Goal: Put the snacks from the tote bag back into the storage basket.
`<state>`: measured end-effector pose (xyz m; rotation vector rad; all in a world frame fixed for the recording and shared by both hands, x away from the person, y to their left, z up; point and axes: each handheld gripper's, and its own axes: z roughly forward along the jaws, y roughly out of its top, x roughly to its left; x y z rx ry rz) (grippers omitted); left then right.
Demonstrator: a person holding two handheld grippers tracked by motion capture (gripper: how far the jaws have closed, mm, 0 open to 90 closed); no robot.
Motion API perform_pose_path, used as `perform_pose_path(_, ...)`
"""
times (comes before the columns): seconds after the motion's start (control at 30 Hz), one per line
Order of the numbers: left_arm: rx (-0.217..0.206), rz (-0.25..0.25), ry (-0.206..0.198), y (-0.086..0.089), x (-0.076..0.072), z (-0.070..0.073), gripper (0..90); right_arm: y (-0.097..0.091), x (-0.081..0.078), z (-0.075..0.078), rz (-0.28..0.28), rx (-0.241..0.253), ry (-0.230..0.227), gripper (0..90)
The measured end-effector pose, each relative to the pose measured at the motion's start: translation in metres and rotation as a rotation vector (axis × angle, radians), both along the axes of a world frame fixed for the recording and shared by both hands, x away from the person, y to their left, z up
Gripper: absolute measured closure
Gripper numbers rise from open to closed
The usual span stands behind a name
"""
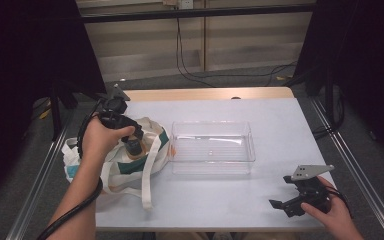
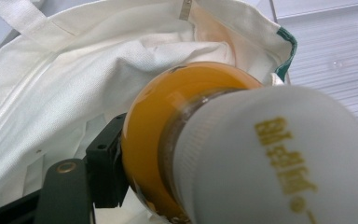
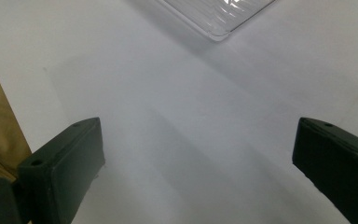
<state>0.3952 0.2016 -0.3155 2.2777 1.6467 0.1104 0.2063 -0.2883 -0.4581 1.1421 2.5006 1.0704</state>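
Tabletop [image 1: 280,130] of pale grey-white with a wooden far edge carries three things. At about nine o'clock lies a crumpled white cloth tote bag with dark green trim [image 1: 152,145], its straps trailing toward the near edge. Over its open mouth the left claw [image 1: 132,144], gripped in the person's left hand [image 1: 97,140], is closed on a round glass jar of orange-yellow contents with a white ribbed screw lid [image 1: 134,148]. In the left gripper view the jar [image 2: 154,130] sits tight against one black jaw, the lid with gold printed characters toward the camera, and the bag's white fabric [image 2: 74,70] spreads behind it. At the centre of the tabletop stands a clear rectangular plastic tray [image 1: 212,165], just beside the bag's right edge. Down at five o'clock the right claw [image 1: 286,192], held in the person's right hand [image 1: 332,215], hovers low over bare surface with its jaws spread wide and nothing between them; its own view shows white tabletop [image 3: 191,116] and one corner of the clear tray [image 3: 219,23] beyond.
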Motion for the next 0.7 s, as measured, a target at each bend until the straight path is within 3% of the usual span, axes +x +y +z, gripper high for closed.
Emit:
perform_pose_path(0.23, -0.022, 0.003, 0.006, 0.002, 0.0, 0.008, 30.3, 0.0, 0.0, 0.0, -0.004, 0.002, 0.001, 2.0)
perform_pose_path(0.43, -0.004, -0.022, 0.019, 0.002, -0.001, 0.016, 30.3, 0.0, 0.0, 0.0, -0.008, 0.0, 0.002, 2.0)
perform_pose_path(0.7, -0.013, -0.025, 0.01, 0.0, -0.002, 0.026, 30.3, 0.0, 0.0, 0.0, -0.003, -0.003, 0.002, 2.0)
